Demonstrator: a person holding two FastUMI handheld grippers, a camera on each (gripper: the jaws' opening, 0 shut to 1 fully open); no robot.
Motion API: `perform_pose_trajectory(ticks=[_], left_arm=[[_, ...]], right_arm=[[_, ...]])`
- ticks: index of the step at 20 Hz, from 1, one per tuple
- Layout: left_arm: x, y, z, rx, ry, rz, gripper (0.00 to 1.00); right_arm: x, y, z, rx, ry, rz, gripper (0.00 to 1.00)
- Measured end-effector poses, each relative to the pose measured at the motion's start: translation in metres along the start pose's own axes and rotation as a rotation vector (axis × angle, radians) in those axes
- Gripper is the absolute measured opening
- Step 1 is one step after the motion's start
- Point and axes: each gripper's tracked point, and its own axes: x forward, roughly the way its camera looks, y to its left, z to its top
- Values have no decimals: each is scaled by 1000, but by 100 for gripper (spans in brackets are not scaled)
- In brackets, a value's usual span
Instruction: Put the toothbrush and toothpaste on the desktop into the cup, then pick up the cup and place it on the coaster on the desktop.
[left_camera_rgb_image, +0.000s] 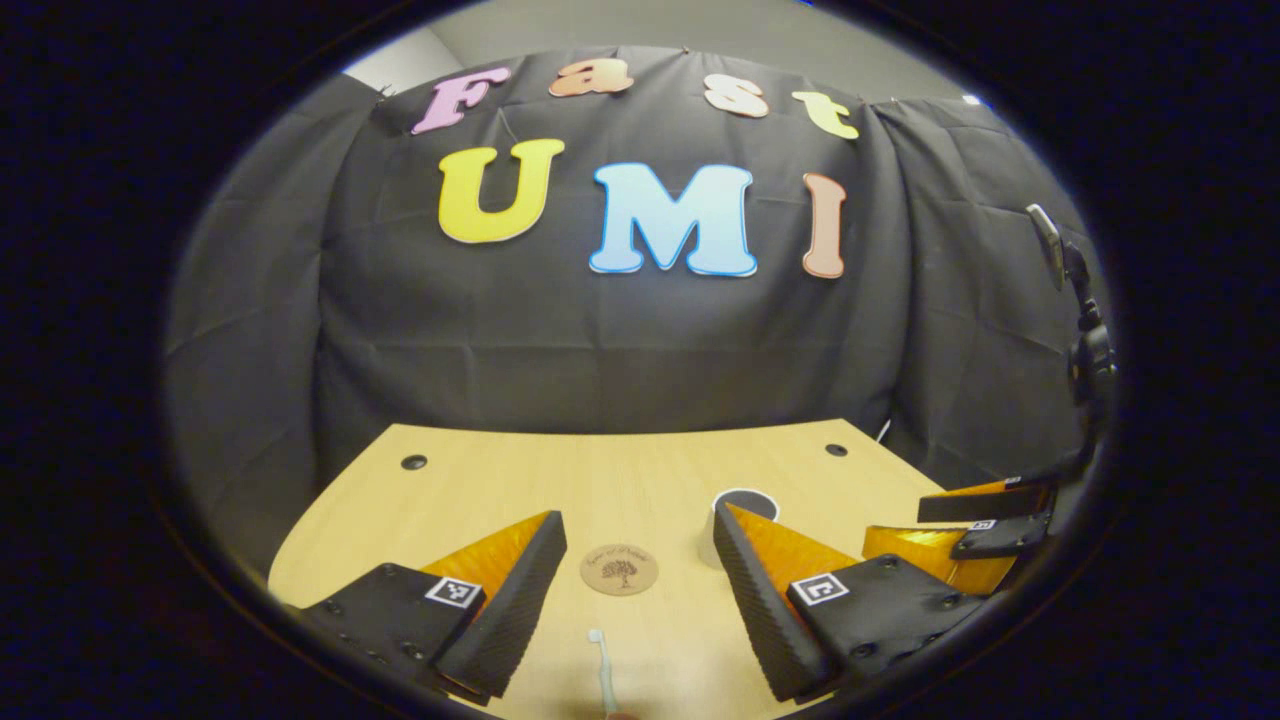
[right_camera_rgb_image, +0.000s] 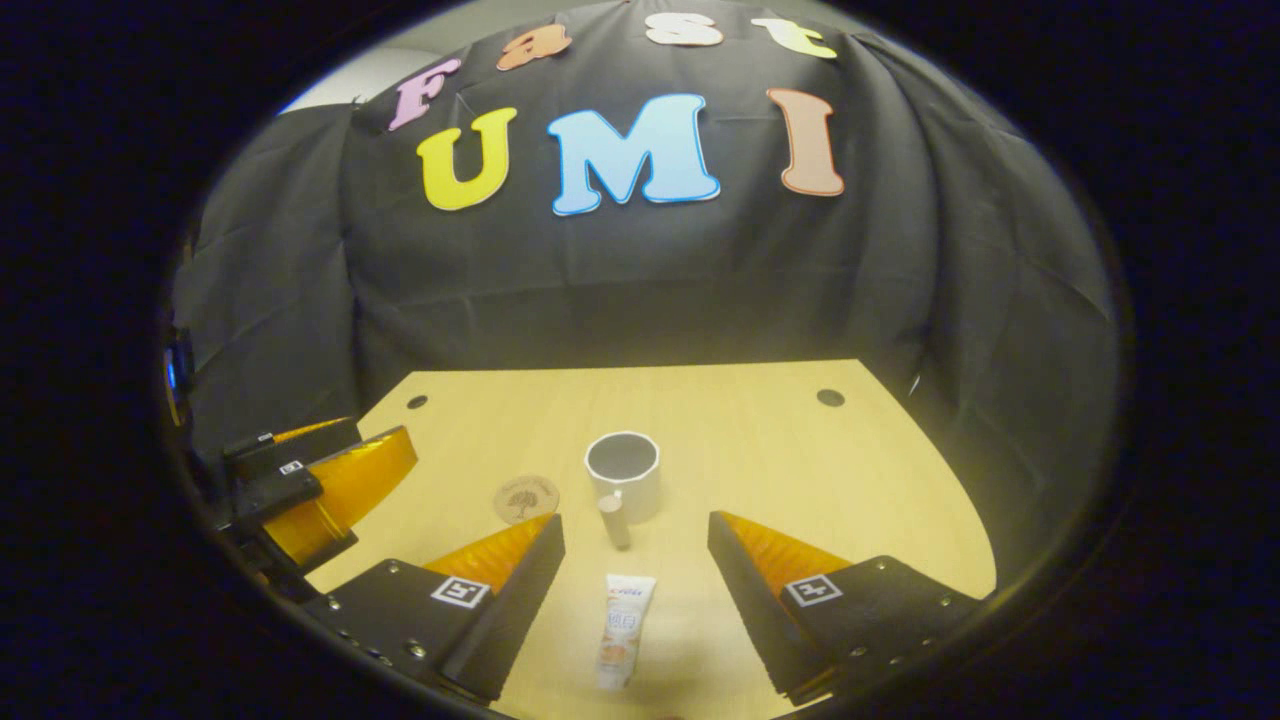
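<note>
A white cup (right_camera_rgb_image: 622, 475) stands upright on the wooden desktop (right_camera_rgb_image: 800, 470), empty inside as far as I see. A toothpaste tube (right_camera_rgb_image: 625, 625) lies flat just before it, cap toward the cup, between the fingers of my open right gripper (right_camera_rgb_image: 635, 521). A round brown coaster (left_camera_rgb_image: 619, 569) lies between the fingers of my open left gripper (left_camera_rgb_image: 638, 515). A white toothbrush (left_camera_rgb_image: 603, 670) lies on the desktop (left_camera_rgb_image: 600, 480) below the coaster, near the front edge. The cup (left_camera_rgb_image: 745, 500) is partly hidden behind my left gripper's right finger. Neither gripper touches anything.
The coaster (right_camera_rgb_image: 526, 497) sits left of the cup. The right gripper (left_camera_rgb_image: 900, 525) hovers at the right of the left gripper view; the left gripper (right_camera_rgb_image: 385, 440) hovers at the left of the right gripper view. Two dark holes (right_camera_rgb_image: 829, 397) mark the desktop's far corners.
</note>
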Motion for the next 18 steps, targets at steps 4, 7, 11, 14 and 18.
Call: perform_pose_trajectory(ticks=[4,7,11,14,18], left_arm=[[6,7,-27,-29,96,12,94],[13,12,-45,-55,172,12,96],[21,15,-86,-49,315,6,96],[24,15,-117,-63,428,-7,97],[22,21,-149,-107,568,4,98]], right_arm=[[13,5,-15,12,76,19,93],[18,14,-31,21,151,60,93],[30,18,-53,11,250,61,93],[40,15,-66,3,313,41,93],[47,11,-84,10,393,14,93]])
